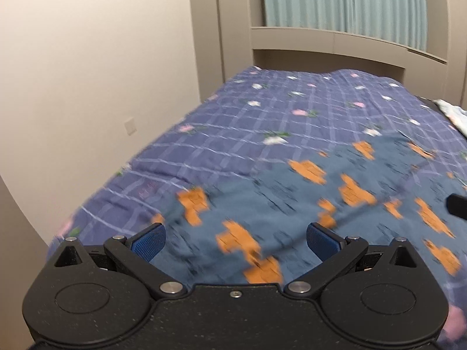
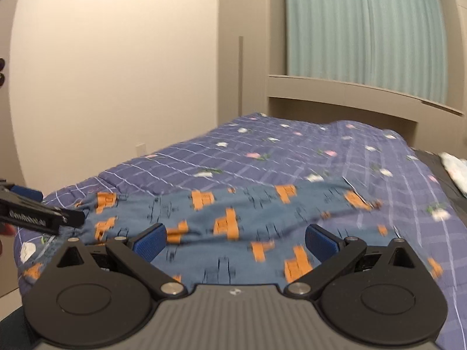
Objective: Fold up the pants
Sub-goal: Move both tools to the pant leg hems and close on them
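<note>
Blue pants with orange block patterns (image 1: 292, 204) lie spread flat on the bed; they also show in the right wrist view (image 2: 248, 221). My left gripper (image 1: 235, 240) is open and empty, hovering over the near left part of the pants. My right gripper (image 2: 235, 240) is open and empty, over the near edge of the pants. The left gripper shows at the left edge of the right wrist view (image 2: 38, 213). A bit of the right gripper shows at the right edge of the left wrist view (image 1: 456, 205).
The bed has a purple checked floral cover (image 1: 262, 110). A beige wall (image 1: 87, 73) runs along its left side. A headboard shelf (image 1: 335, 43) and green curtain (image 1: 350, 0) stand behind. Light cloth (image 2: 455, 169) lies at the far right.
</note>
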Demonstrator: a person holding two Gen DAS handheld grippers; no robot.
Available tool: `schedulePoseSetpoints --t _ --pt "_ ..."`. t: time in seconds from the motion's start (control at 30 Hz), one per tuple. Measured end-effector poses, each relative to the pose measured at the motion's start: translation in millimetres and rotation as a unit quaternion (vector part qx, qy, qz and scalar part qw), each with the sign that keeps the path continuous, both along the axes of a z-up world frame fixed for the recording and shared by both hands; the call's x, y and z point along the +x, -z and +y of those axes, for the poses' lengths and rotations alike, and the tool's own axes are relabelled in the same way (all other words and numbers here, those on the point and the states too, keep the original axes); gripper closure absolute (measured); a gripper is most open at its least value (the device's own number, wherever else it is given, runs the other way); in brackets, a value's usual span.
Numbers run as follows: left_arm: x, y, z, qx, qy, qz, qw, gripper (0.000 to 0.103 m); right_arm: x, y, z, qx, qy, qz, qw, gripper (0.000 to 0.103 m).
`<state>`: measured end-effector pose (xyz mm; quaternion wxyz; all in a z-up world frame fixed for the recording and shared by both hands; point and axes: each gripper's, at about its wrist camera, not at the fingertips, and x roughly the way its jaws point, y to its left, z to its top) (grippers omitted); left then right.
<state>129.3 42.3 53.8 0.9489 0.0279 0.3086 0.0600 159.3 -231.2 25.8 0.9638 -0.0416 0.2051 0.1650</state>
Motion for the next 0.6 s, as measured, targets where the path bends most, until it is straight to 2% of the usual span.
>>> schedulePoseSetpoints --t 0.2,0.3,0.47,0.6 --pt "46.4 0.5 51.4 0.039 -0.007 -0.002 0.9992 0.001 87.6 -1.1 -3.5 0.006 -0.087 0.039 0.995 0.000" --pt "70.5 5.7 71.5 0.041 0.003 0.003 0.9991 0.001 130.8 3.3 0.1 -0.013 -0.117 0.061 0.991 0.000" --pt "105.5 20.8 98.9 0.027 0.050 0.018 0.9982 0.001 190.8 17.7 17.3 -0.056 -0.177 0.078 0.979 0.000" --pt "132.4 40.2 110.7 0.019 0.096 0.047 0.9941 0.001 240.1 30.6 42.4 -0.070 -0.231 0.122 0.963 0.000"
